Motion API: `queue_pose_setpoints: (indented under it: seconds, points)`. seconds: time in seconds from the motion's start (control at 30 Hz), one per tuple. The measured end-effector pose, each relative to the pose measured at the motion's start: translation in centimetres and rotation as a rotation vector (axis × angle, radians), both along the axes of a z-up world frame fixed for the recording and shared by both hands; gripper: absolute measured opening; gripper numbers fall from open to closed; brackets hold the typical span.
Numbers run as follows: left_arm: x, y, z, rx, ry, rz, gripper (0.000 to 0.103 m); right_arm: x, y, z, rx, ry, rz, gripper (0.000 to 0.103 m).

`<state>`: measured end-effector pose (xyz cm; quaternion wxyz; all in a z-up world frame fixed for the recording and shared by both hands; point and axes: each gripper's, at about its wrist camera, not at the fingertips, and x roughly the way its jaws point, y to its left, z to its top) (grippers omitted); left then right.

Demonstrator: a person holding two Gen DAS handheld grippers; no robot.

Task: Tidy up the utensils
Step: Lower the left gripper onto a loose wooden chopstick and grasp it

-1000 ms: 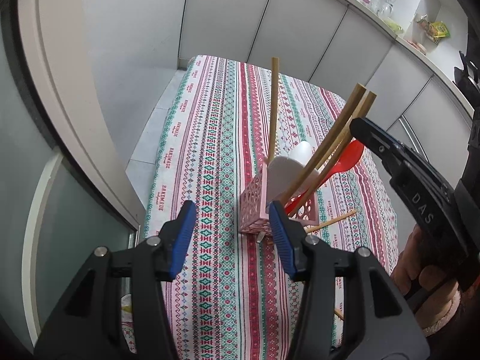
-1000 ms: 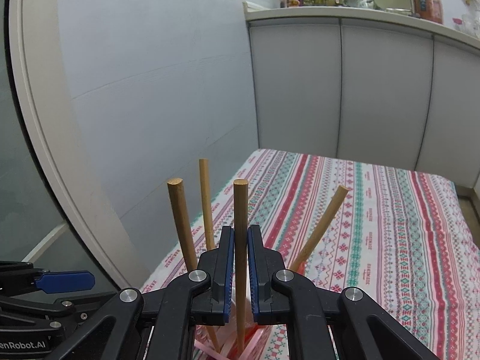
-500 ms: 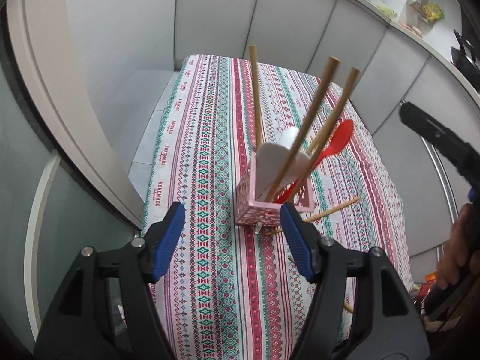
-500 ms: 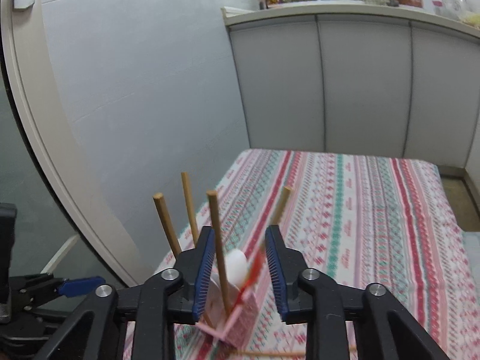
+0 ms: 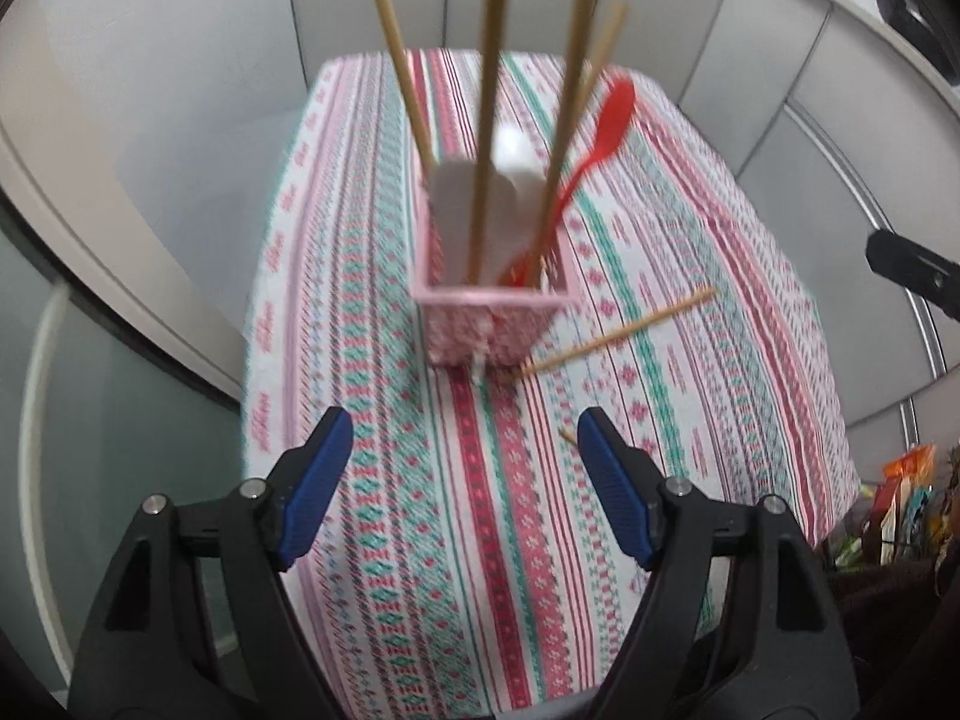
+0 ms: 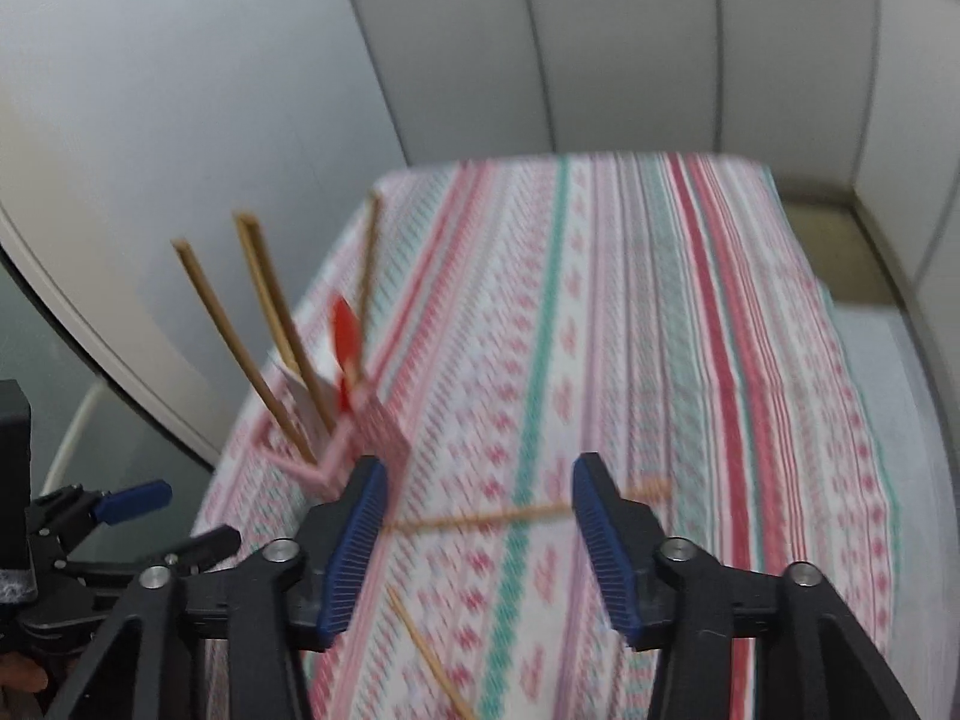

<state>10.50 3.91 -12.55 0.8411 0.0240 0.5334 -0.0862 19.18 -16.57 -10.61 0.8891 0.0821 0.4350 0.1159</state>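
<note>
A: Start with the left hand-held gripper [image 5: 465,438]. What state is it in?

B: Its jaws are opening, the blue pads [image 5: 315,477] stand wide apart, and nothing lies between them but striped cloth. It has hold of nothing.

A: And the right hand-held gripper [image 6: 474,495]?

B: Also opening, also empty-handed. A loose wooden chopstick [image 6: 510,513] lies flat on the counter [image 6: 690,330] below and beyond the gap between its pads, not gripped.

A: Any other loose pieces?

B: A second chopstick [image 6: 429,657] lies slantwise on the cloth nearer the right hand-held gripper, running off the bottom of its view.

A: Where do the rest of the utensils stand?

B: In a pink holder [image 5: 489,324], upright on the counter ahead of the left hand-held gripper, near the cloth's left edge. Several wooden sticks [image 5: 489,102] rise out of it, together with a red spoon [image 5: 600,138] and white utensils [image 5: 462,210]. The flat chopstick's near end lies just beside the holder's base; touching or not, I cannot tell through the blur.

A: And behind?

B: Grey cabinet doors [image 6: 618,42] past the counter's far end.
</note>
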Motion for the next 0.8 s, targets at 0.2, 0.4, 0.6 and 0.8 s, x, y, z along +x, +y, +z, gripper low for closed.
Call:
queue_pose_setpoints:
  seconds: [0.2, 0.4, 0.6, 0.8]
  points:
    - [-0.2, -1.4, -2.5, -0.016, 0.113, 0.002, 0.078, -0.6, -1.7, -2.8, -0.028, 0.11, -0.008, 0.071]
    - [-0.4, -2.8, -4.4, -0.027, 0.167, 0.029, 0.078, -1.2, -2.7, -5.2, -0.056, 0.199, 0.009, 0.074]
    - [-0.2, -4.4, -7.0, -0.14, 0.241, 0.112, 0.054, -1.2, -3.6, -6.6, -0.083, 0.238, 0.005, 0.074]
    - [0.3, -6.2, -8.9, -0.189, 0.291, 0.194, 0.037, -1.1, -5.3, -7.6, -0.081, 0.266, -0.02, 0.074]
